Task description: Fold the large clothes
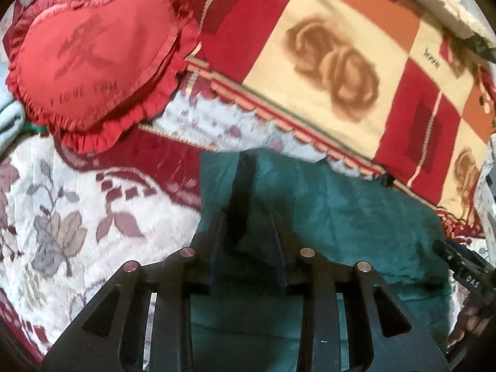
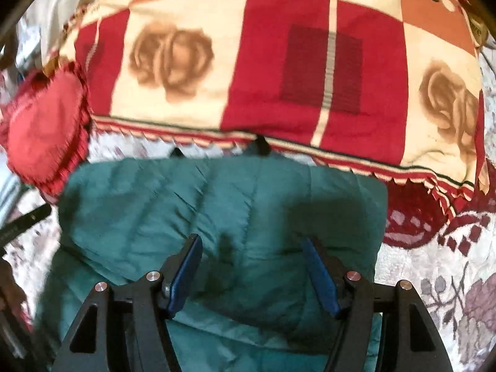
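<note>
A dark green garment lies folded into a rough rectangle on a bed covered by a white quilt with maroon and grey flowers. Its far edge runs just short of a large pillow in red, cream and orange squares with brown roses. A red heart-shaped cushion with a frill sits to the garment's left, overlapping the quilt and close to the pillow's corner.

The right gripper hangs directly over the middle of the garment with its two blue-padded fingers spread wide apart — nothing lies between them, and the green cloth shows flat in the gap. Its shadow falls on the cloth just ahead of the tips.

The left gripper is over the garment's left part, near its left edge. Its fingers stand much closer together than the right's, and a raised ridge of green cloth sits between them; motion blur keeps me from telling whether they actually pinch that fold or only straddle it. A dark shadow stripe runs forward from the tips toward the garment's far edge.

In the left view the right gripper's black body shows at the lower right rim — beside the garment's right edge.
</note>
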The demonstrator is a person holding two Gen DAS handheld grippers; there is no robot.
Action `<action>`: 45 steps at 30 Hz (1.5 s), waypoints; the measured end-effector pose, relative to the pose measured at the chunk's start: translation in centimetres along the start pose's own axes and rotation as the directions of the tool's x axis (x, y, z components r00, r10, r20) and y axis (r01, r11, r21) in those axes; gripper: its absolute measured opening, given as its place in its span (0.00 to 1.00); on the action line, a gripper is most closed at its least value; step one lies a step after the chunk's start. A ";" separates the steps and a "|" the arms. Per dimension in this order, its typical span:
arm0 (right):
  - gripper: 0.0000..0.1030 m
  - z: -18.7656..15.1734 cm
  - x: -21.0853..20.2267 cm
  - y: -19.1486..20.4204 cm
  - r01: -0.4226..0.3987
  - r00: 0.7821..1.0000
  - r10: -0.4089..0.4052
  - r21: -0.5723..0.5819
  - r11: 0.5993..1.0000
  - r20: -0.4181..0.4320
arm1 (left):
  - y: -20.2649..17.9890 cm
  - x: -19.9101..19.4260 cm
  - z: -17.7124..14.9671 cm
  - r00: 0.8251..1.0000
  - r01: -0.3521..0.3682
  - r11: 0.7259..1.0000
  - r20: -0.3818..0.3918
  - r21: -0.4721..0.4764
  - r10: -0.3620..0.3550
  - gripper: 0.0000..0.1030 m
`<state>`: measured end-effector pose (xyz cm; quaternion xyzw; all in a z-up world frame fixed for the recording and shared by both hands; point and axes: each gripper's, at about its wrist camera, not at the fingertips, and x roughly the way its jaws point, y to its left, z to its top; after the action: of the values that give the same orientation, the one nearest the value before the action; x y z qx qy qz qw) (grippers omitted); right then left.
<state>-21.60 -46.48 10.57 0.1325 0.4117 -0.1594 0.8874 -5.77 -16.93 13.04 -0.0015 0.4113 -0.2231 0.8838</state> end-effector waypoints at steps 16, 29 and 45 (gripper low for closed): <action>0.68 -1.9 7.4 7.0 0.035 0.999 -0.040 -0.176 0.984 -0.028 | -2.1 7.7 -0.6 0.990 -0.105 0.993 -0.087 0.044 0.109 0.58; 0.71 -0.3 2.9 2.5 0.063 0.996 -0.059 -0.074 0.995 0.060 | -2.0 8.6 -1.4 0.987 -0.137 0.988 -0.077 0.066 0.142 0.65; 0.72 -1.7 6.9 -3.8 0.198 0.979 -0.197 0.008 0.980 -0.045 | -2.3 9.3 -1.7 0.986 -0.142 0.986 -0.079 0.086 0.149 0.74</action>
<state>-19.99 -50.53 3.77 0.0997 0.4411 -0.2464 0.8572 -2.64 -22.38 5.57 0.0734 0.4385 -0.1738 0.8787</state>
